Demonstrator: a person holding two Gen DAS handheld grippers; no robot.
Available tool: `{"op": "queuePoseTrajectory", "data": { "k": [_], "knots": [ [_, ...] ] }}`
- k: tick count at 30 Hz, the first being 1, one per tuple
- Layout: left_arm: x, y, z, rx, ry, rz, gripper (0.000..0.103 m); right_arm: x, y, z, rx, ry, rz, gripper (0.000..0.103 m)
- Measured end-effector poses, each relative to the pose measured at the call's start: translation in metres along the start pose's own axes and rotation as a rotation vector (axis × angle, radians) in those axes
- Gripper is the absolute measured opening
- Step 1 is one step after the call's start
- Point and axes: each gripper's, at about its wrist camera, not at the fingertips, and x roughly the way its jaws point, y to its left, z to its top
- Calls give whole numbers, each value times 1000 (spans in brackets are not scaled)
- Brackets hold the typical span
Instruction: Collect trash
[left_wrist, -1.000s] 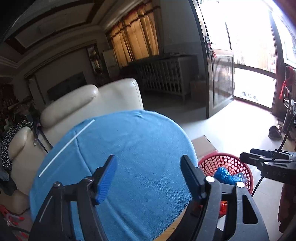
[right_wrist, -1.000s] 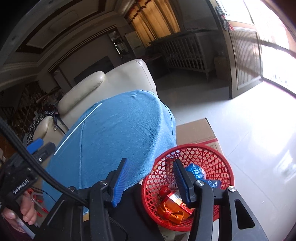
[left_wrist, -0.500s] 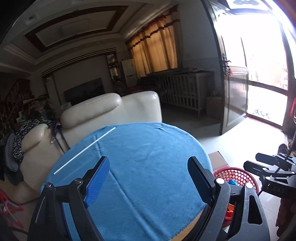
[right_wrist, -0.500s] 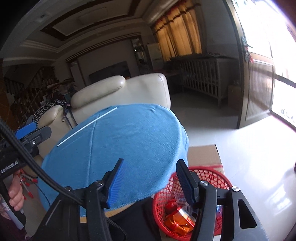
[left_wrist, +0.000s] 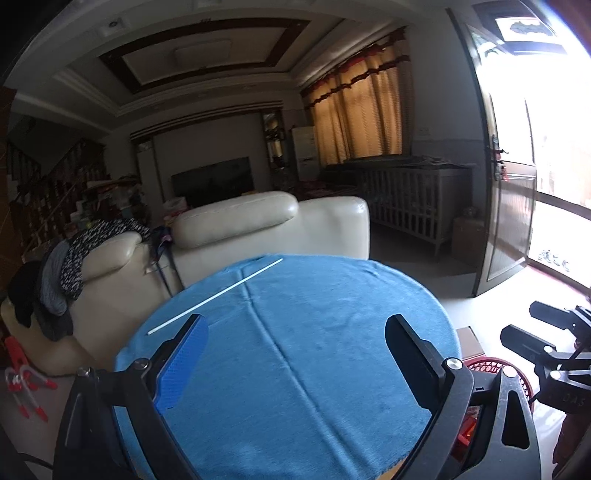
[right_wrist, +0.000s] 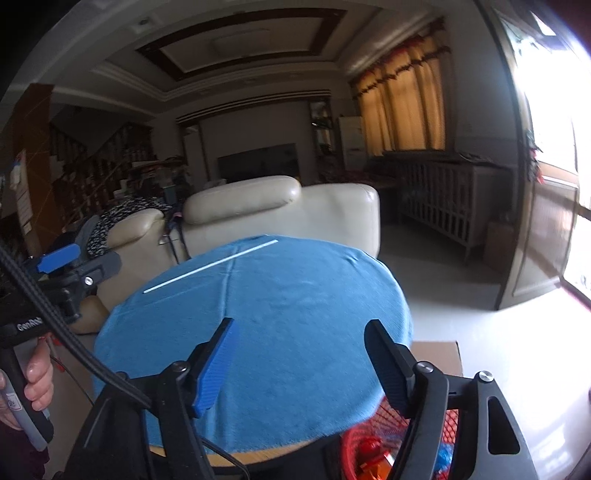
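A round table under a blue cloth (left_wrist: 295, 369) (right_wrist: 277, 314) fills the lower part of both views. A thin white stick (left_wrist: 216, 295) (right_wrist: 210, 266) lies on its far left side. My left gripper (left_wrist: 295, 328) hovers over the near cloth, its jaws opening with nothing between them. My right gripper (right_wrist: 300, 326) hangs above the cloth's near right part, jaws also opening and empty. A red mesh basket (left_wrist: 480, 365) (right_wrist: 365, 435) sits low beside the table on the right. It holds an orange packet (right_wrist: 373, 469) and a blue wrapper (right_wrist: 443, 454).
A cardboard box (right_wrist: 439, 354) lies on the floor behind the basket. A cream sofa (left_wrist: 258, 229) with clothes (left_wrist: 74, 258) draped on it stands past the table. A crib (left_wrist: 406, 199) and an open door (left_wrist: 509, 221) are at the right. Pale floor lies on the right.
Both grippers rose and tipped upward, so the basket slid to the bottom edge and the room came into view. Both pairs of jaws spread wider.
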Motion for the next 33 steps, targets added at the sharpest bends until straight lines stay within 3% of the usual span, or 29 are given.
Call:
{"op": "queuePoseTrajectory", "data": {
  "k": [11,20,33],
  "knots": [
    [-5,63,-19,-100,38,149,97,33,54,18,38,52,161,80],
    [-11,104,-36,-145,53,252,97,49,91,19,11,79,185,80],
    [-13,143,-53,-200,88,316,97,65,133,17,-42,109,172,80]
  ]
}}
